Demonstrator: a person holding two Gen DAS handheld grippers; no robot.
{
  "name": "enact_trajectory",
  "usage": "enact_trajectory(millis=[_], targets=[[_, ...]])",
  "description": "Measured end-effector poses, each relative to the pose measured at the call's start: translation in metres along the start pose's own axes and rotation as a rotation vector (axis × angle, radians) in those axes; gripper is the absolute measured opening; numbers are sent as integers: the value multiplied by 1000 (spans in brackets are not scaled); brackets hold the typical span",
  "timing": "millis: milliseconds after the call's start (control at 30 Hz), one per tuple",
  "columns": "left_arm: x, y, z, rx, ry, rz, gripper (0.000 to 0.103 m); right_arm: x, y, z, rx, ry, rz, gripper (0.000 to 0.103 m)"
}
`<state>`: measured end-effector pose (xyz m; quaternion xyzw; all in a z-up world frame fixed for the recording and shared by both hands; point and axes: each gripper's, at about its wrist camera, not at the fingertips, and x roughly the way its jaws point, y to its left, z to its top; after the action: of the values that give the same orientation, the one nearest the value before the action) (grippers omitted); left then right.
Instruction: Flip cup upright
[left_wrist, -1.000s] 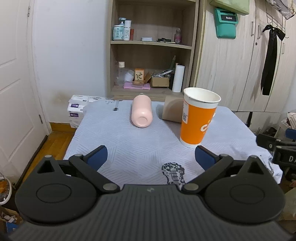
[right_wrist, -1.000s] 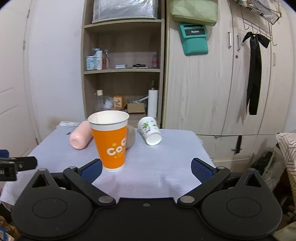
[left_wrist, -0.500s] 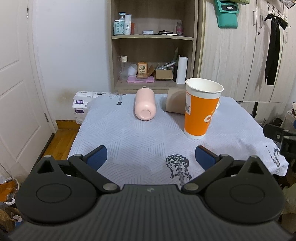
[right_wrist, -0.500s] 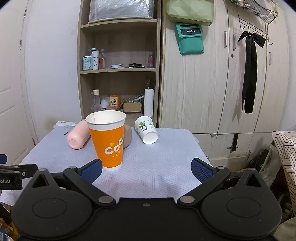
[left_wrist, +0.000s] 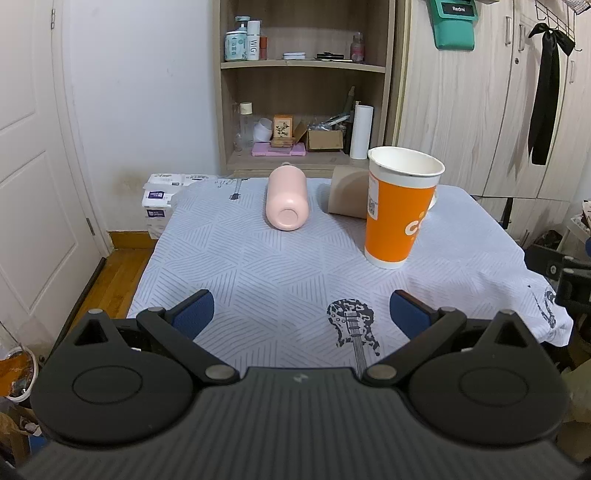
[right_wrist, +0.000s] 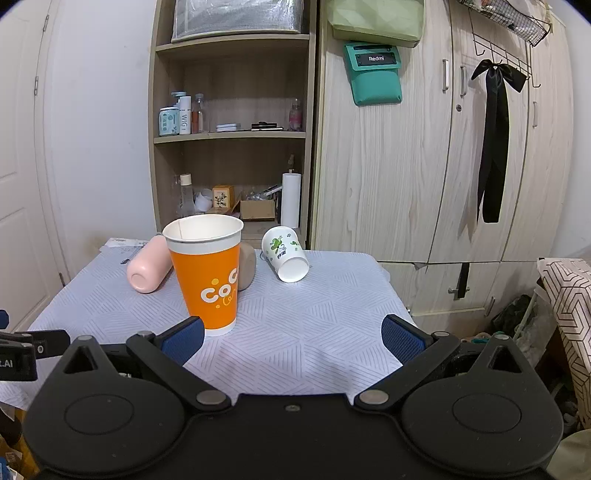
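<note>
Compared with a second ago, both views sit farther back from the tabletop (left_wrist: 258, 266), so the orange cup (left_wrist: 400, 210) looks smaller and more of the patterned cloth shows. The left tongs (left_wrist: 301, 314) hover low in the frame, blue tips wide apart, holding nothing. The right tongs (right_wrist: 291, 334) are likewise spread and empty at the bottom of their view. The orange cup stands upright left of centre. Behind it a small white cup (right_wrist: 286, 253) lies on its side, mouth toward the camera. A pink bottle (left_wrist: 286, 199) lies toppled near the shelf (right_wrist: 232, 134).
</note>
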<state>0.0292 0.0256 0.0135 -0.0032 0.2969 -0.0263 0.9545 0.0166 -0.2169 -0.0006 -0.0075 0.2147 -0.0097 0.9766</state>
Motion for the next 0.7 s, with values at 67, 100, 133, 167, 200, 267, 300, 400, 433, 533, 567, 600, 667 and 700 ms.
enact_trajectory(millis=[67,100,133,167,200,267,300,400,433,533,567,600,667,700], targets=[[0,1,0,-4,0,2,103,1,0,0,-2,1,-1,103],[0,1,0,-6,1,1,103,1,0,0,-1,1,-1,103],[0,1,0,-6,0,1,103,0,0,0,-1,1,-1,103],[0,1,0,-7,1,0,103,0,0,0,-1,1,0,103],[0,0,0,-3,3,0,103,0,0,0,-1,1,1,103],[-1,0,-1,5,0,2,103,0,0,0,0,6,8,103],[-2,-1,-1,6,-2,2,103,0,-1,0,2,6,12,103],[-3,-2,-2,4,-4,-3,103,-1,0,0,-1,7,9,103],[-3,-2,-2,2,-5,-3,103,-1,0,0,-1,6,8,103],[-4,-2,-2,0,-11,7,103,-2,-1,0,0,4,8,103],[-4,-2,-2,-2,-13,10,103,-3,-1,0,-1,2,7,103],[-4,-1,-1,-6,-12,12,103,-3,-1,0,-1,1,6,103],[-4,0,-2,-13,-14,12,103,-3,-1,0,-1,0,6,103],[-4,0,-2,-16,-13,13,103,-3,-1,0,-1,1,6,103]])
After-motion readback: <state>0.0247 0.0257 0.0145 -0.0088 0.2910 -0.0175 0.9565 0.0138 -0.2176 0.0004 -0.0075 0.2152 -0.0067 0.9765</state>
